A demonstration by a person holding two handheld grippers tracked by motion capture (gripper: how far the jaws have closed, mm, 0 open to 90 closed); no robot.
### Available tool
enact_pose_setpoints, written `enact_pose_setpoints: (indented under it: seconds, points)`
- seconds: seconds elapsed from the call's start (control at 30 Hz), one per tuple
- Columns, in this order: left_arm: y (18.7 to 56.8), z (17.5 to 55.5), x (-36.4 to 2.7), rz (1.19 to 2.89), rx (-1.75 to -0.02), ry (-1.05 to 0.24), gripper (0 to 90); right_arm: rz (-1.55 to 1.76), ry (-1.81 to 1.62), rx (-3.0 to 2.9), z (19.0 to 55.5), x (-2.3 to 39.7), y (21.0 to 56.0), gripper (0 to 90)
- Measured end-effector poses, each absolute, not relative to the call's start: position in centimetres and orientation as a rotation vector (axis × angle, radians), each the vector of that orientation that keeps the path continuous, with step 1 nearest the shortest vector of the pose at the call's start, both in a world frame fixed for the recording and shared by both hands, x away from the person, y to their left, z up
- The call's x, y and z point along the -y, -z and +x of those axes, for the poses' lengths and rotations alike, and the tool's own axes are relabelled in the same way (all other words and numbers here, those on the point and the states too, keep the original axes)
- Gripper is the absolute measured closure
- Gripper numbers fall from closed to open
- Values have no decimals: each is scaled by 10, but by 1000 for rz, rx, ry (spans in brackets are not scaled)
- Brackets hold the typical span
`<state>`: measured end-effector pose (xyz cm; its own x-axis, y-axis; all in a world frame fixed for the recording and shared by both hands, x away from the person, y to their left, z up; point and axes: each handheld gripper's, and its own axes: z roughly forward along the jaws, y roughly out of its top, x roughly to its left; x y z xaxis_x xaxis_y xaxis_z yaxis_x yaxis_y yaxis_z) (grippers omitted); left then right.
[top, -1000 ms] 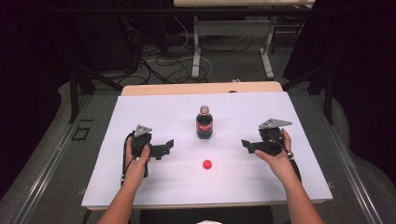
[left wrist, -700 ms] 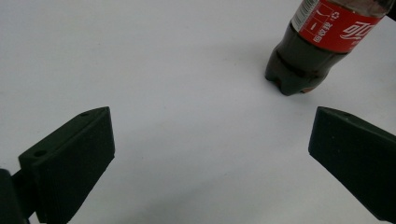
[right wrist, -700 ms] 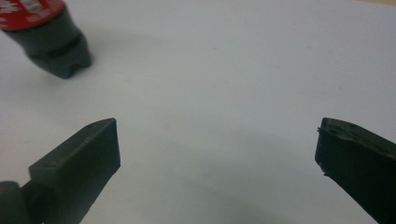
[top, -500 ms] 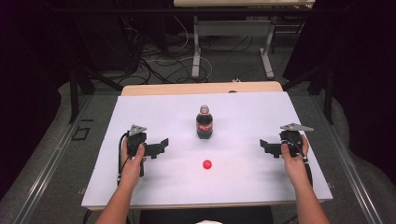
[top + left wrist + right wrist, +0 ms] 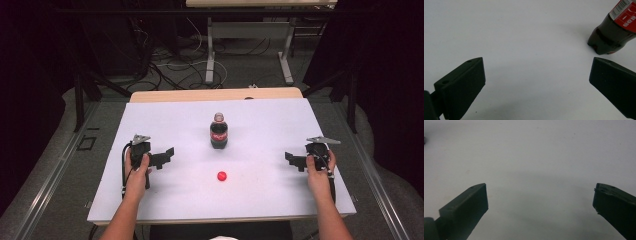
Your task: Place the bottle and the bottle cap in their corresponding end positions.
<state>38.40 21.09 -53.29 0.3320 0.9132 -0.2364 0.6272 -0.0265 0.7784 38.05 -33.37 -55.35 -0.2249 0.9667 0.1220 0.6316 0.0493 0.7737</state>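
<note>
**Inspector:** High view first. How are the hands sitting?

**Assistant:** The left hand (image 5: 136, 167) is resting on the white table (image 5: 165, 200) at its left side, gripping the left gripper (image 5: 167, 154), which is pointing toward the middle. The right hand (image 5: 318, 167) is resting near the right edge with the right gripper (image 5: 291, 159) pointing inward. Both forearms are entering from the bottom edge.

**Inspector:** And the objects?

**Assistant:** A cola bottle (image 5: 218, 131) is standing upright at the table's centre, uncapped by the look of it (the neck is small here). A red cap (image 5: 221, 176) is lying nearer the person, apart from the bottle. Both are sitting between the two grippers, well apart from each; nothing is standing in the way.

**Inspector:** Left gripper view?

**Assistant:** The jaws are standing wide apart over bare table, holding nothing. The bottle's base (image 5: 610, 37) is showing at the upper right, beyond the right-hand jaw.

**Inspector:** Right gripper view?

**Assistant:** Its jaws have just been opening and are standing fully spread, with only white table between them.
</note>
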Motion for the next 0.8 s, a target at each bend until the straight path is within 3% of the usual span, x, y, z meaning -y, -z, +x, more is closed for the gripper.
enact_pose_setpoints:
  seconds: [0.8]
  points:
    - [540, 387, -218, 1727, -1431, -418, 6, 1630, -1014, -1881, 380, 341, 558, 0]
